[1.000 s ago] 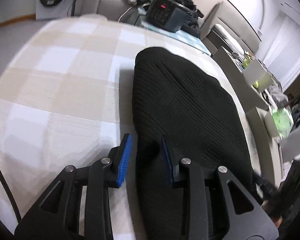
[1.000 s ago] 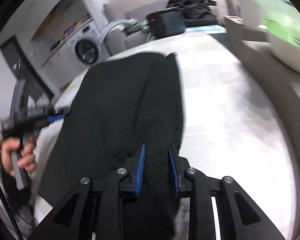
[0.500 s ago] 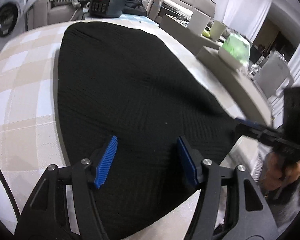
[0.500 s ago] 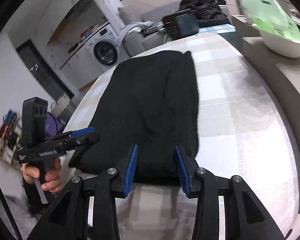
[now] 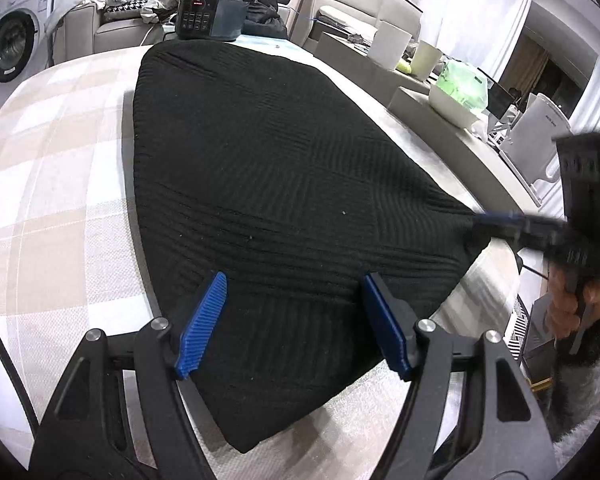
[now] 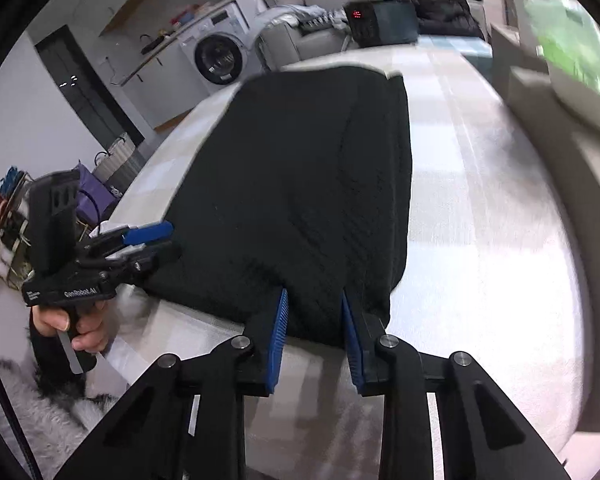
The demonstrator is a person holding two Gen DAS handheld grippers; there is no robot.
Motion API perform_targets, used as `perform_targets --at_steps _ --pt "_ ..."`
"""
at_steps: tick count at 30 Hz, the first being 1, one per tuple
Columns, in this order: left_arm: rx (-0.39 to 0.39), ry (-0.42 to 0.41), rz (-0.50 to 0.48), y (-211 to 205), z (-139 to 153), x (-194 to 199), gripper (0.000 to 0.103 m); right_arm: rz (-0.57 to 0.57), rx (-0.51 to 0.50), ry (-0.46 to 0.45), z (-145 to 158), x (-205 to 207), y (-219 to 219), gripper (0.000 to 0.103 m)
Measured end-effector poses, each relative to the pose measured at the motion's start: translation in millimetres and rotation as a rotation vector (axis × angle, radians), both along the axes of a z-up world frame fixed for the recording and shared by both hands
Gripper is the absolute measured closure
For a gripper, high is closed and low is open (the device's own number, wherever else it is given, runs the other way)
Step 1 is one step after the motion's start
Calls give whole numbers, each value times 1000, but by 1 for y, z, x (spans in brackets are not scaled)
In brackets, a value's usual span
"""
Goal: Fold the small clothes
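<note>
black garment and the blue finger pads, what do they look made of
Garment: looks like a ribbed knit, matte, with fine parallel ridges and specks of lint; fibre unclear.
Finger pads: probably moulded rubber or plastic, matte blue, with close ridges across the face.

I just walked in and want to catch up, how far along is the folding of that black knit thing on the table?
Done: the black knit garment lies flat on the checked tablecloth, apparently doubled over lengthwise. In hand: nothing; the left gripper and right gripper are both open at its near edge. Left: probably another fold to make it compact.
</note>
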State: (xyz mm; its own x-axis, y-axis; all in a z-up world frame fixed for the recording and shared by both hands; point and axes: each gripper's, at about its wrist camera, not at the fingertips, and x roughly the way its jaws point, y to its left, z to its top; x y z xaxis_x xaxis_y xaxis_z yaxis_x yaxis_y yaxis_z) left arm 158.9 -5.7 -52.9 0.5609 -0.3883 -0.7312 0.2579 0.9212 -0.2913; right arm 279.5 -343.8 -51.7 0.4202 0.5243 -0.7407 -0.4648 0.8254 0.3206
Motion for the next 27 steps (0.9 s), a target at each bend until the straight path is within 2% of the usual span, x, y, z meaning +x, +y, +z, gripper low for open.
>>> perform_targets --at_steps 3,7,9,10,11,13,16,18,19,21,22,23,24,25,27 --pt "9 -4 -1 1 0 0 35 -34 77 -41 9 26 3 63" --pt "-1 -9 -5 7 2 -3 35 -55 89 -13 -1 79 29 63" --pt "-5 -8 -6 8 2 -3 35 -54 50 -6 -9 98 43 64" --pt "-6 -6 -5 5 2 -2 35 -54 30 5 -14 106 50 69" --pt "-7 -5 -5 6 2 -2 35 -68 2 26 -21 117 56 82" --pt "-11 -2 -4 4 3 0 35 -71 -10 22 -21 122 59 91" --pt "-14 -1 -9 3 3 0 34 -61 25 -89 3 111 53 95" --pt "-15 1 -10 3 3 0 34 -83 9 -104 10 107 48 95" --pt "-16 1 -10 3 3 1 34 -98 -19 -99 9 106 45 96" --pt "-21 2 -12 4 3 1 33 -211 -203 -108 -7 112 40 99" --pt "-21 4 -12 4 3 1 33 -232 -212 -52 -17 118 33 99" --pt "-22 12 -11 5 4 1 33 -248 -179 6 -22 121 25 98" --pt "-28 18 -6 6 5 1 33 -259 -98 43 -22 119 14 98" --pt "-40 28 2 8 6 1 33 -250 -55 38 -19 115 10 98" --pt "-79 41 23 13 10 1 33 -206 -10 -4 -5 99 5 88"
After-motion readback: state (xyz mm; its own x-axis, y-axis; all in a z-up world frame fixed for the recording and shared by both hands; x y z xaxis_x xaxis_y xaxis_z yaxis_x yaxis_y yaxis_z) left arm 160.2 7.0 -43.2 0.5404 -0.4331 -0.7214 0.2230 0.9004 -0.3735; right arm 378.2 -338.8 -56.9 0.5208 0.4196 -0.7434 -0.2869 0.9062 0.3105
